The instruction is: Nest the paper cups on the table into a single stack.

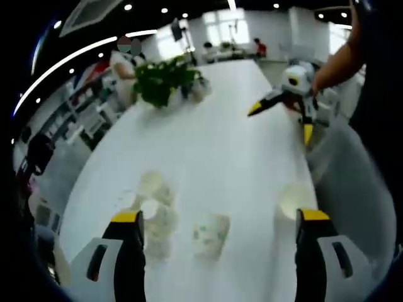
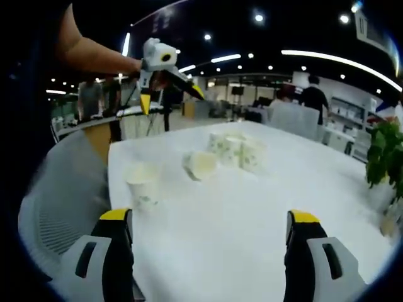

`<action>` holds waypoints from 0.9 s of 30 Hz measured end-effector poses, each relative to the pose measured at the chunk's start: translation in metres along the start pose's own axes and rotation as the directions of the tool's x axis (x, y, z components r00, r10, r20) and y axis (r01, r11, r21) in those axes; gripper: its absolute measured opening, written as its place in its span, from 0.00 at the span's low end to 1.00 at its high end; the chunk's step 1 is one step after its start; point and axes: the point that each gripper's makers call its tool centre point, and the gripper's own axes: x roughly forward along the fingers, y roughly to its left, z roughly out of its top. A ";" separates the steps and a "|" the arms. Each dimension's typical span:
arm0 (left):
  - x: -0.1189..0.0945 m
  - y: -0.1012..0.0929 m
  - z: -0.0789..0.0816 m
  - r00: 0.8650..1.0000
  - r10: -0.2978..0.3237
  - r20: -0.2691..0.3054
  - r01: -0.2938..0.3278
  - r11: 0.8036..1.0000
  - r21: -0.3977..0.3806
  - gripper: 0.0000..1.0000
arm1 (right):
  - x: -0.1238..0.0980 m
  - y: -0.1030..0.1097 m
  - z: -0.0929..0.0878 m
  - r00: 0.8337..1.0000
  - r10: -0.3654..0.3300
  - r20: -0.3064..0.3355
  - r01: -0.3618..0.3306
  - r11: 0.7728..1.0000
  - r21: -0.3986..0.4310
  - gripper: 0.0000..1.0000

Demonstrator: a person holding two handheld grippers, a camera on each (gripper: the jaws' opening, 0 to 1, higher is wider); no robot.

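You are holding both the left tongs [image 1: 217, 220] and the right tongs [image 2: 208, 220] spread apart and gripping nothing, above the white table [image 1: 214, 145]. Taking the tipped-over cup [image 2: 201, 165] as landmark, a cluster of paper cups [image 2: 238, 151] is standing just behind it, and a single upright cup [image 2: 142, 184] is sitting nearer the table edge.

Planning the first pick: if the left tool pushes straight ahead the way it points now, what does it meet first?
Probably the paper cup lying on its side, which sits roughly centred between the open left tool's jaws. The cluster of cups lies by the left jaw. Depth is unclear in this blurred view.
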 end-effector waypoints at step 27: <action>0.081 0.016 -0.044 0.982 -0.066 -0.175 0.063 0.998 -0.023 0.76 | 0.000 -0.012 -0.008 1.000 -0.009 0.007 0.009 0.999 0.048 1.00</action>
